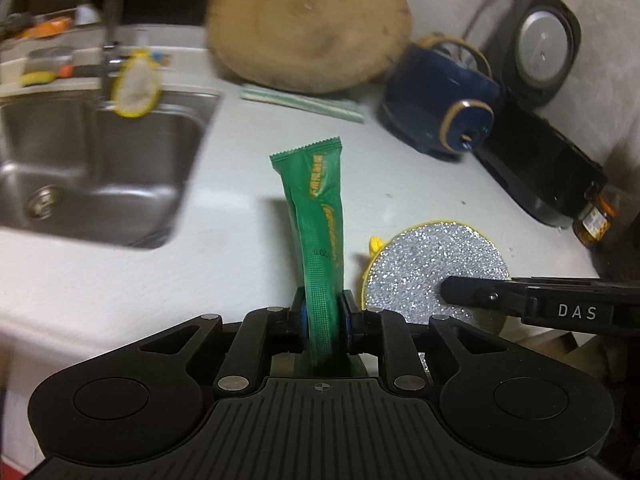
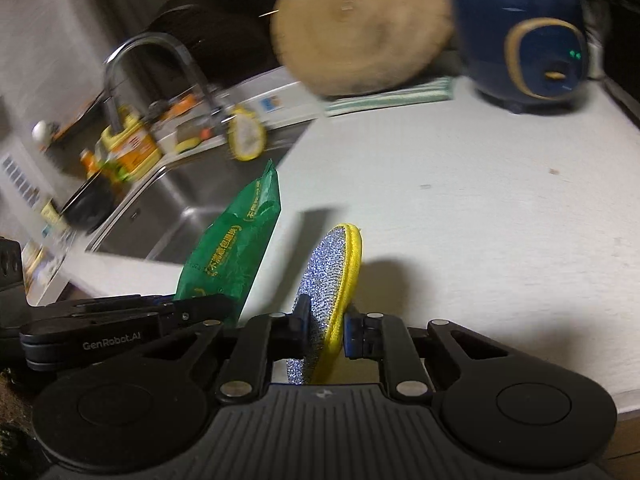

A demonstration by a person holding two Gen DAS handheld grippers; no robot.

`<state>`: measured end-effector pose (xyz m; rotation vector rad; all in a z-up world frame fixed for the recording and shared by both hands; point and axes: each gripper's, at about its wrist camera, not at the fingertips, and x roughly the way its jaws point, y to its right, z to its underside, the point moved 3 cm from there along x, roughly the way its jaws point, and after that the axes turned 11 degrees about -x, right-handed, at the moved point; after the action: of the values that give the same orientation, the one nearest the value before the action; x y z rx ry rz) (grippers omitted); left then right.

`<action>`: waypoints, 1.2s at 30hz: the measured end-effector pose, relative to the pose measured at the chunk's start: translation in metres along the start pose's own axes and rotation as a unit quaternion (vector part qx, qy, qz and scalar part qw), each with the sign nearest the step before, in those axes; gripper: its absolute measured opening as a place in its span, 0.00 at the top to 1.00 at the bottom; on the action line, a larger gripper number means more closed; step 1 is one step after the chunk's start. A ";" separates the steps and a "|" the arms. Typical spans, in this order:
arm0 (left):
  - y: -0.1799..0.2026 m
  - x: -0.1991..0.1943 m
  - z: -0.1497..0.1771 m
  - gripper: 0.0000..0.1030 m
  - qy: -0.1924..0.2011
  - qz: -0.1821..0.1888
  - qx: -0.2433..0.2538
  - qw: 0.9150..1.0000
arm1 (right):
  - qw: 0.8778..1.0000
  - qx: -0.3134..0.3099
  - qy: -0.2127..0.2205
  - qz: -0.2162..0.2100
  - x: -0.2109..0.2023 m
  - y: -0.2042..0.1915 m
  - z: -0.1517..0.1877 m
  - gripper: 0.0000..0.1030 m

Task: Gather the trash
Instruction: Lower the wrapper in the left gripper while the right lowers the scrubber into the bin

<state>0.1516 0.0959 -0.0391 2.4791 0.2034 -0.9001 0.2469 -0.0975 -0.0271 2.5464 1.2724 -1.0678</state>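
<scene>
Pinching a green wrapper (image 1: 320,232), the left jaws hide its lower end; right jaws clamp a half-hidden scrubber (image 2: 328,280).

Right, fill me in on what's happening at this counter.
A person is clearing trash with two handheld grippers. The left gripper has its jaws shut on a green wrapper, held upright above the white counter. The right gripper is clamped on a round glittery scrubber with yellow trim. The sink lies behind.

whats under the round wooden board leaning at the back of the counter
A green-and-white striped cloth lies under the lower edge of the wooden board, on the white counter. How far the cloth runs behind the board is hidden.
</scene>
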 end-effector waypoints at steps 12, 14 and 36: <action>-0.140 -0.100 0.073 0.81 0.006 -0.012 -0.112 0.994 | 0.995 -0.070 -0.059 -0.027 0.008 -0.136 0.038 0.86; -0.169 -0.101 0.095 0.81 -0.014 -0.019 -0.140 0.990 | 0.994 -0.069 -0.087 -0.025 0.017 -0.146 0.055 0.86; -0.263 0.254 0.335 0.78 -0.261 -0.101 -0.227 0.933 | 0.951 0.023 -0.307 0.027 0.150 -0.053 0.279 0.86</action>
<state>0.0811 0.1514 -0.5268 1.7482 0.4305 -1.3836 0.1167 -0.0691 -0.3196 1.9925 0.9999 -1.7034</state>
